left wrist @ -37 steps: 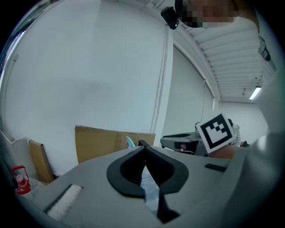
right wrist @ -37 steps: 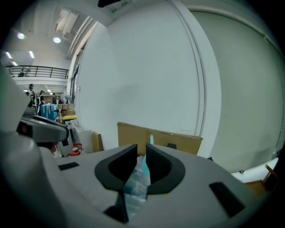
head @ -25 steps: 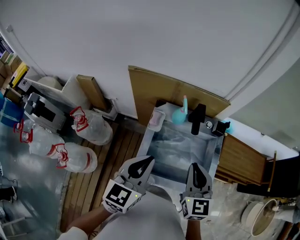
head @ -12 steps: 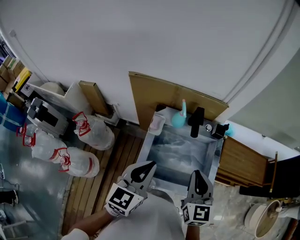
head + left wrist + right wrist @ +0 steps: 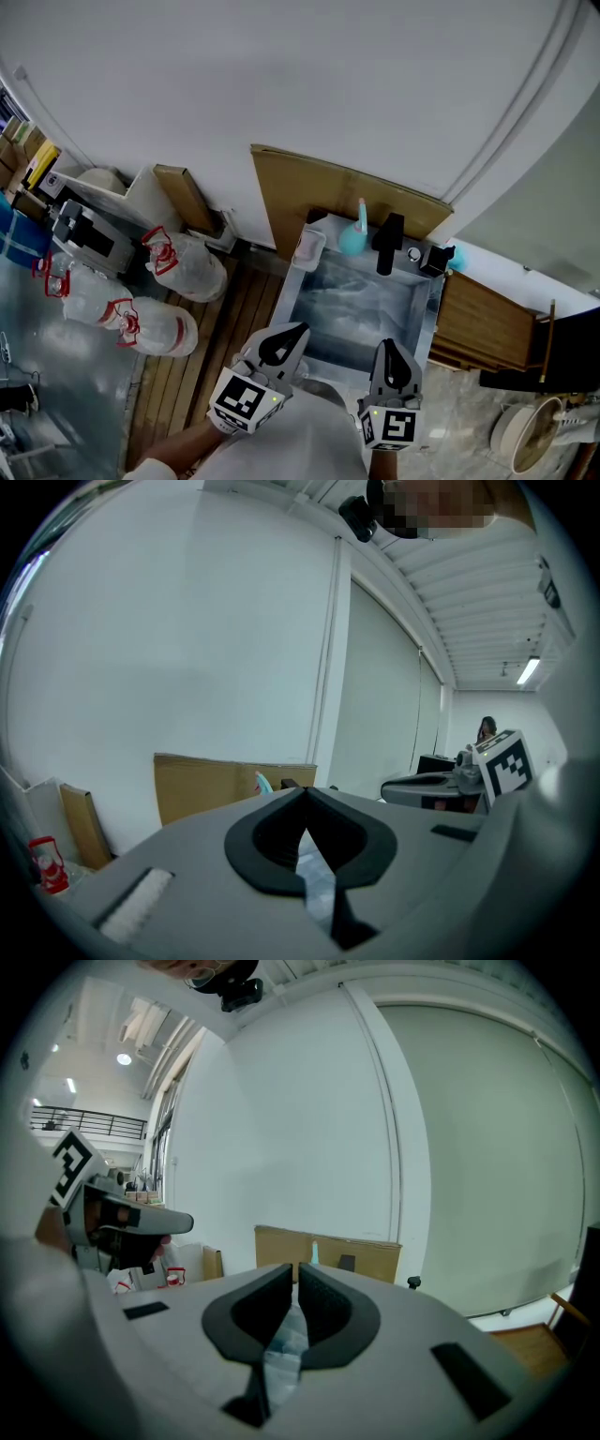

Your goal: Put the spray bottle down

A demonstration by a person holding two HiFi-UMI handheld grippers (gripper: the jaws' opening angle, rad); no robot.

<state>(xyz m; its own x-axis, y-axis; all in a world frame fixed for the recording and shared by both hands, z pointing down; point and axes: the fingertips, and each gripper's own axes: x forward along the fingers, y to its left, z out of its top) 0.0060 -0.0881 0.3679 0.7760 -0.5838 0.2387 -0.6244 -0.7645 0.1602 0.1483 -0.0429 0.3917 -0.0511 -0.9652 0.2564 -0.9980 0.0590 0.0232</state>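
Observation:
A teal spray bottle (image 5: 353,234) stands upright at the back rim of the steel sink (image 5: 429,314), left of a black tap (image 5: 385,243). Nothing holds it. My left gripper (image 5: 281,339) and right gripper (image 5: 389,356) hover side by side over the sink's front edge, well short of the bottle. Both are shut with nothing between their jaws. The left gripper view shows the bottle (image 5: 262,783) small, just above the closed jaws, against brown cardboard. It shows likewise in the right gripper view, where the bottle (image 5: 314,1252) is far off.
A brown cardboard sheet (image 5: 309,183) leans on the white wall behind the sink. A small white tub (image 5: 309,244) sits on the sink's back left corner. Tied plastic bags (image 5: 183,261) lie left on wooden slats (image 5: 220,323). A wooden counter (image 5: 483,323) adjoins on the right.
Both grippers stay shut near the sink's front edge, drifting only slightly. The spray bottle stands where it was.

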